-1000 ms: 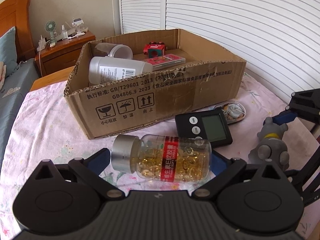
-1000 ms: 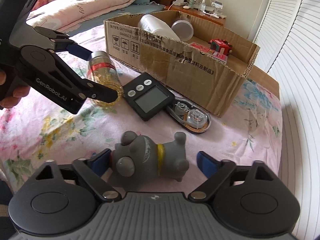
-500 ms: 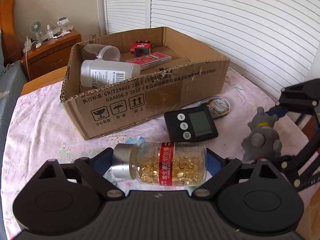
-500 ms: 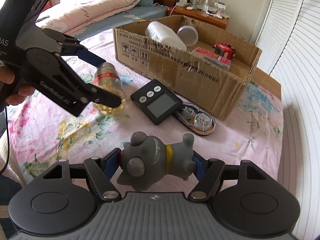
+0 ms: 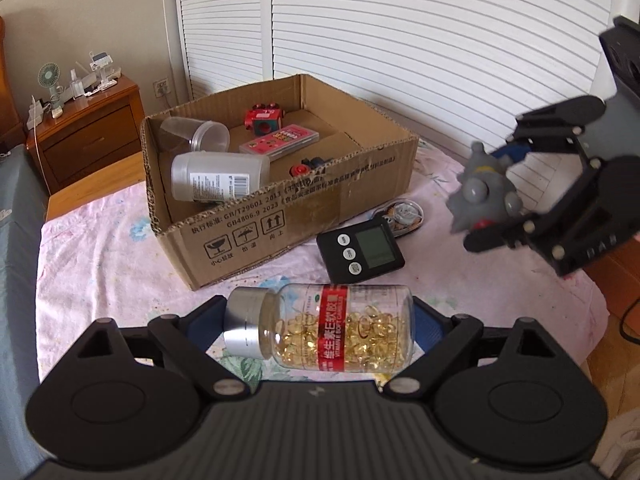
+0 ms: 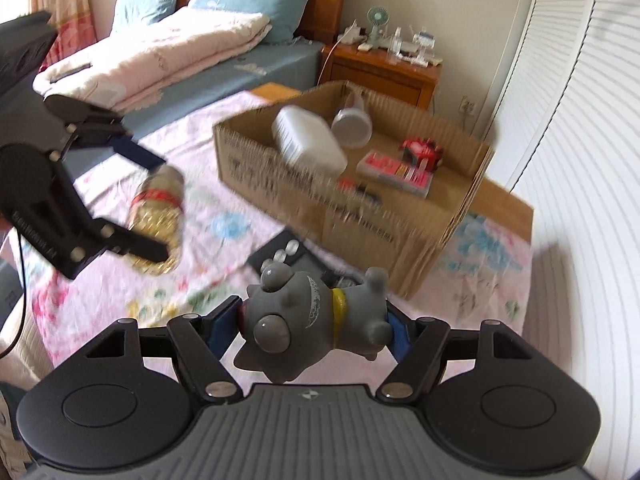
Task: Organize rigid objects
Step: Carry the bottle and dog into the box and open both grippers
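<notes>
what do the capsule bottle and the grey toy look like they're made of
Capsule bottle, held in the left tool: clear glossy plastic, possibly glass, since the golden capsules show through; the cap looks like brushed metal or metallised plastic.
Grey toy, held in the right tool: matte rubber or soft vinyl, judging by its dull, rounded moulded shapes. Softness can't be confirmed.
</notes>
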Demonstrator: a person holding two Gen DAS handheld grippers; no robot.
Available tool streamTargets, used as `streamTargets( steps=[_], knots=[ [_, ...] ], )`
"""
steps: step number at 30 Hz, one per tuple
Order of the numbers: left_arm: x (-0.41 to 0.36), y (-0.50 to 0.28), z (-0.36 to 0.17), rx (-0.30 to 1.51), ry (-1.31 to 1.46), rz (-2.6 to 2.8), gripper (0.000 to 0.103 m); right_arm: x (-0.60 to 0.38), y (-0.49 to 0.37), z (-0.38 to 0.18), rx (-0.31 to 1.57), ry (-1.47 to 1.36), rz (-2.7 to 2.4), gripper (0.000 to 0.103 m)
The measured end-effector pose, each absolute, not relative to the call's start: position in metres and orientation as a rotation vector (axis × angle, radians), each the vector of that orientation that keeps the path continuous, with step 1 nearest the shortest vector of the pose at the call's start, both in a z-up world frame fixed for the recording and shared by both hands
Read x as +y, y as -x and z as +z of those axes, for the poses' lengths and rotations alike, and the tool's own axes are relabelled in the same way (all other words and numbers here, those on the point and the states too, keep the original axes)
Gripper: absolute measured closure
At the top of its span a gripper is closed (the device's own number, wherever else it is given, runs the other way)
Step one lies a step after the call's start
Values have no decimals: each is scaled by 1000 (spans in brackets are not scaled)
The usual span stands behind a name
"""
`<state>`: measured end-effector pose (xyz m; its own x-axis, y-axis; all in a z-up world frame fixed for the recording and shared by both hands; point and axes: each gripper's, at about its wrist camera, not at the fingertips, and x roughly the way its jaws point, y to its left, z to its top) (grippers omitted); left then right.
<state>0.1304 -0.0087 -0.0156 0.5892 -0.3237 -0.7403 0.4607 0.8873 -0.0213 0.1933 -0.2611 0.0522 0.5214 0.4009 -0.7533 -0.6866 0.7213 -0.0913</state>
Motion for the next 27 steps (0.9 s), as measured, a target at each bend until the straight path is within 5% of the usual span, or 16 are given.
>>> streamTargets(
  steps=[16,23,27],
  knots=[
    [-2,-153,24,708,-214,-462,10,-238,-296,82,724,341,589,26],
    [-7,-176,30,688,-215,-453,10,-249,-310,77,734,231,511,0],
    [-10,-189,36,686,-204,-446,10,-259,-295,76,755,178,498,0]
  ],
)
